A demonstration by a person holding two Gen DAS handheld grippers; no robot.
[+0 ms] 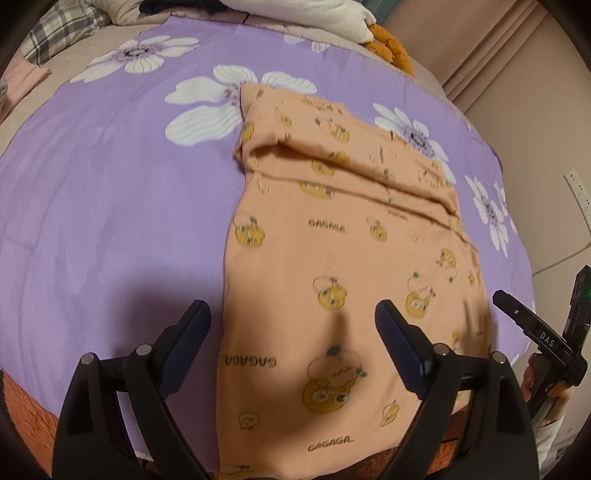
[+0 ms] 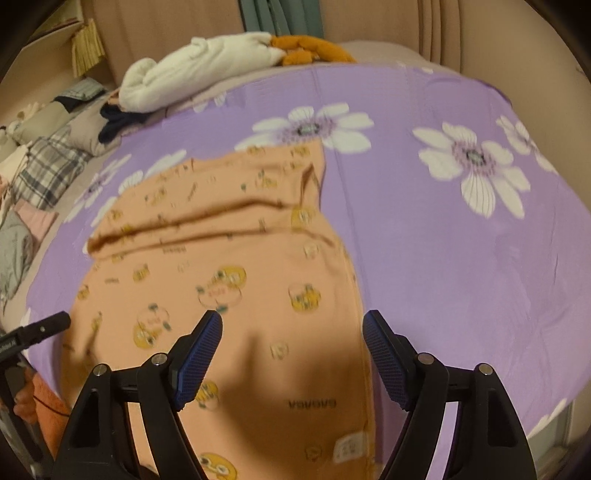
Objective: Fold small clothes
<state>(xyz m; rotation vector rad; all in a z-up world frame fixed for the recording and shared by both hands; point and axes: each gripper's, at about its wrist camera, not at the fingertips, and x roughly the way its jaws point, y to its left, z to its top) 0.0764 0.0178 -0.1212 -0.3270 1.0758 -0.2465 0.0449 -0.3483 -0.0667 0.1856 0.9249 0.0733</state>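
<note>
A bed spread with a purple sheet (image 1: 110, 192) printed with white flowers fills both views, with a rust-orange cover (image 1: 26, 413) along its near edge. Padded beige wall panels (image 1: 491, 48) rise behind it, and a teal curtain (image 2: 273, 16) hangs beyond. A white socket plate (image 1: 578, 188) sits on the side wall; lighting is warm and dim

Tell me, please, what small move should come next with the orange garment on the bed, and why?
Probably lower both grippers onto the near hem and close. The left gripper and right gripper hover open and empty above the orange garment, whose far end is already folded over, while the near half still lies flat on the purple sheet.
</note>
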